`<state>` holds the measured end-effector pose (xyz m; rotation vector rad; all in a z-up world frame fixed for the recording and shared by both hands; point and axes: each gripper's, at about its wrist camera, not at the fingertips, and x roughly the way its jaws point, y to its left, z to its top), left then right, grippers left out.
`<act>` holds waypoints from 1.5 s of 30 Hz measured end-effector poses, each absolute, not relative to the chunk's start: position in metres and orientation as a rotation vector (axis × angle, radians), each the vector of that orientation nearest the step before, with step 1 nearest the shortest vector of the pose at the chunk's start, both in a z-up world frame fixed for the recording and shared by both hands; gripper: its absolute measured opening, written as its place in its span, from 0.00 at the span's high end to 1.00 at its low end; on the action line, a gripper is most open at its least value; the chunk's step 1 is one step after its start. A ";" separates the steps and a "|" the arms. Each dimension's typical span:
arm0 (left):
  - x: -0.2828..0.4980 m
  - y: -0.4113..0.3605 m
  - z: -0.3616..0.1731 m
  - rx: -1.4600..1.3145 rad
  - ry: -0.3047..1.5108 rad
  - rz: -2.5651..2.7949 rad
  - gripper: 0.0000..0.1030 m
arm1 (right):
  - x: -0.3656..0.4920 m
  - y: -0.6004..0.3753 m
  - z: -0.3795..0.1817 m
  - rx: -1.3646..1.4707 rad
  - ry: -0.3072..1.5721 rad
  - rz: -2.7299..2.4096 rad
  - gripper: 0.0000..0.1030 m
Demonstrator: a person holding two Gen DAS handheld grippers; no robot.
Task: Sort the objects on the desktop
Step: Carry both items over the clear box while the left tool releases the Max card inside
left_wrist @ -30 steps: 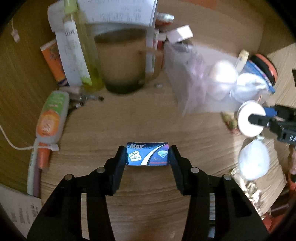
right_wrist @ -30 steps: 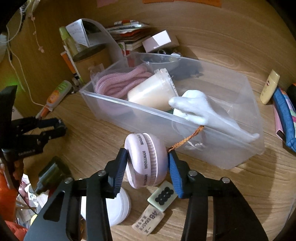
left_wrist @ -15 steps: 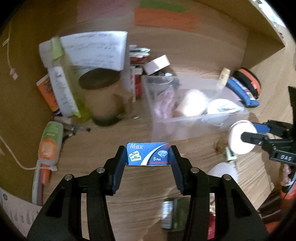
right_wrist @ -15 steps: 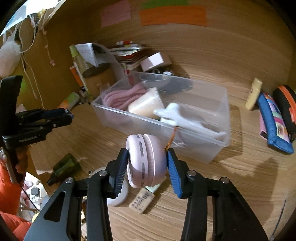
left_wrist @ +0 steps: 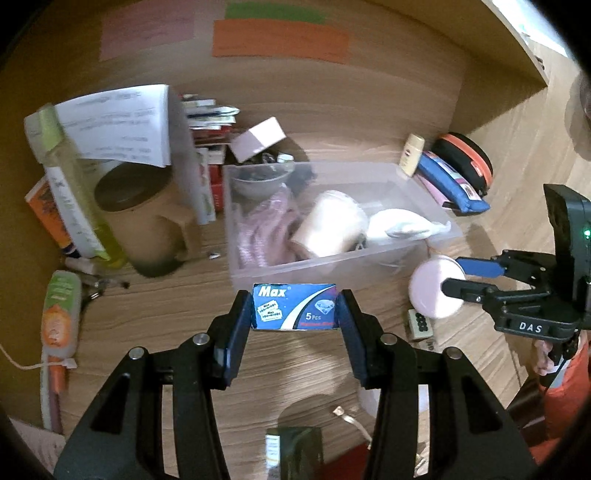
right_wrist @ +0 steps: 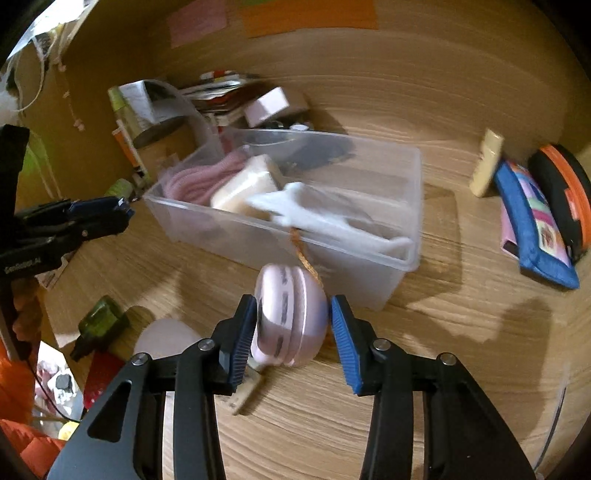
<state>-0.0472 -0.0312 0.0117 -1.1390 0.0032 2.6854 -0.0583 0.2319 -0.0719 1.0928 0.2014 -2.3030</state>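
Above the desk | left gripper (left_wrist: 294,312) clamps blue box (left_wrist: 294,311) | right gripper (right_wrist: 293,325) clamps pink case (right_wrist: 290,317) sideways

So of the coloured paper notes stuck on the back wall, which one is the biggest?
The orange note, the long strip on the right. The green note above it is thinner, and the pink note to its left is shorter.

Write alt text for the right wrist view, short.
The right gripper holds a round pink case above a wooden desk, just in front of a clear plastic bin of mixed items. The left gripper shows at the left edge; a blue pouch lies far right.
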 end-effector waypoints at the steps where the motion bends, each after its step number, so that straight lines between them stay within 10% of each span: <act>1: -0.049 -0.028 0.011 -1.140 0.008 2.676 0.55 | -0.058 0.234 -0.072 1.098 0.202 -2.306 0.63; 9: -0.051 -0.014 0.013 -1.123 0.019 2.635 0.55 | -0.045 0.243 -0.070 1.087 0.231 -2.362 0.29; 45: -0.158 -0.010 0.002 -1.229 0.017 2.599 0.54 | -0.038 0.205 -0.067 1.106 0.225 -2.232 0.49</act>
